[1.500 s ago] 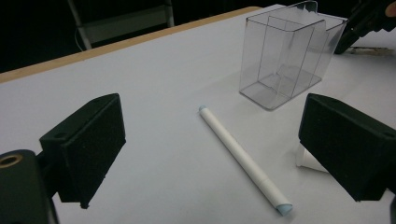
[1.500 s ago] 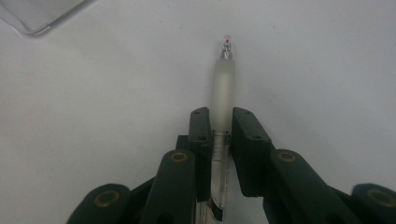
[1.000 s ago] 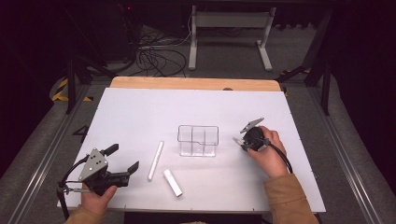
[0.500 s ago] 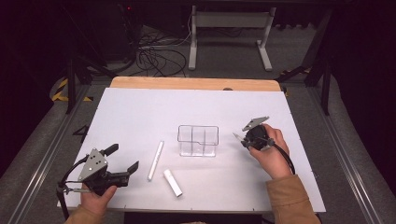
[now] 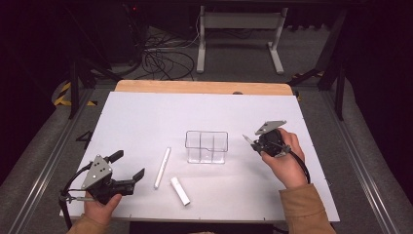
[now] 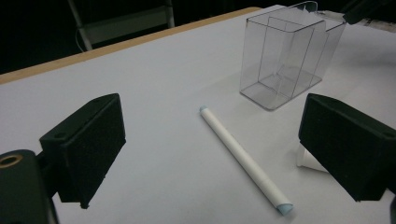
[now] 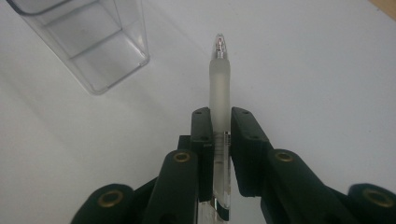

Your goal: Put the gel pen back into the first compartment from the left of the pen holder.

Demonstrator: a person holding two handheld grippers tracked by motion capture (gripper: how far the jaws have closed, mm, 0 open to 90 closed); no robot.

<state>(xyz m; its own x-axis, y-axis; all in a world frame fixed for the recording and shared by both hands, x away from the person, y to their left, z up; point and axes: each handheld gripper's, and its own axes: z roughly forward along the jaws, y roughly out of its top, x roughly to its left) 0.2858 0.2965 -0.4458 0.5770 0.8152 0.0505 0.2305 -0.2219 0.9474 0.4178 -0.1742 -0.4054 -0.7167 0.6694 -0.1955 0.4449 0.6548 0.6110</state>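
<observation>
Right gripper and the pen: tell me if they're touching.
Touching. The right gripper view shows the right gripper with both pads pressed on the pen, clamping its barrel above the white table.

In the right gripper view, the rear of the pen (image 7: 219,88) is covered by the fingers (image 7: 201,140) and cut off at the bottom edge, and the clear holder (image 7: 88,42) is cropped at the top left. In the left gripper view, the short white tube (image 6: 308,161) is largely hidden behind the right-hand finger (image 6: 345,144). In the high view, the pen tip (image 5: 247,140) is too small to be made out, and it perhaps points toward the holder.
</observation>
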